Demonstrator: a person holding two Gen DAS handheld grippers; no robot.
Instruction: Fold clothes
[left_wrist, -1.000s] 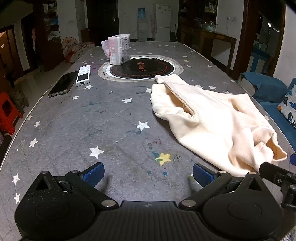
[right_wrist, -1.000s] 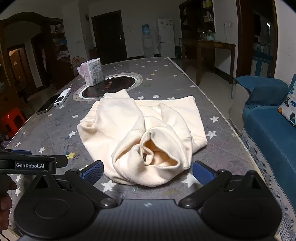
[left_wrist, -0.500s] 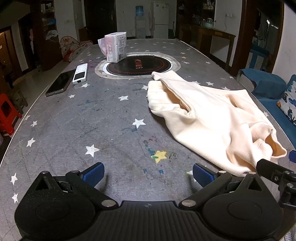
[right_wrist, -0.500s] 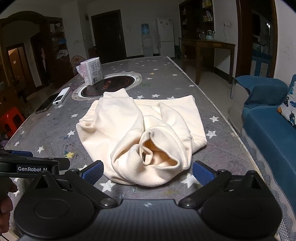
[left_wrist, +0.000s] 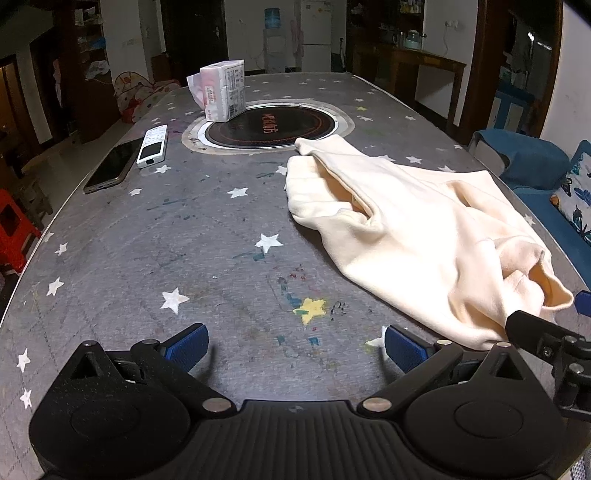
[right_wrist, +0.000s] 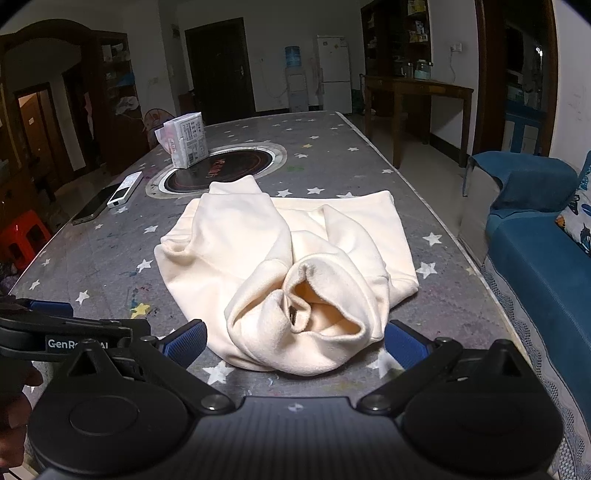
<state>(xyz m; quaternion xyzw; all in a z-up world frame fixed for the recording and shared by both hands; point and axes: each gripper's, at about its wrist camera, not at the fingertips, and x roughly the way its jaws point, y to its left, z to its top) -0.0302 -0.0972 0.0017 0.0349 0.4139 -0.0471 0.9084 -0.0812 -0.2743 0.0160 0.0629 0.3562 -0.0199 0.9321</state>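
Observation:
A cream sweatshirt (right_wrist: 295, 258) lies crumpled on the grey star-patterned table (left_wrist: 166, 229), its open collar or hem facing the right wrist camera. In the left wrist view the sweatshirt (left_wrist: 424, 229) lies to the right. My left gripper (left_wrist: 293, 345) is open and empty over bare table, left of the garment. My right gripper (right_wrist: 293, 341) is open and empty, its blue pads either side of the garment's near bunched edge, not touching. The left gripper also shows in the right wrist view (right_wrist: 51, 310).
A tissue pack (left_wrist: 221, 92) stands on the round induction plate (left_wrist: 269, 125) at the table's far end. A white remote (left_wrist: 152, 146) and a phone (left_wrist: 109, 168) lie at far left. A blue sofa (right_wrist: 543, 258) stands right of the table; a red stool (left_wrist: 14, 229) stands left.
Both grippers have drawn slightly back and up from the table; the views shift a little. The sweatshirt has not moved. Both jaws stay open.

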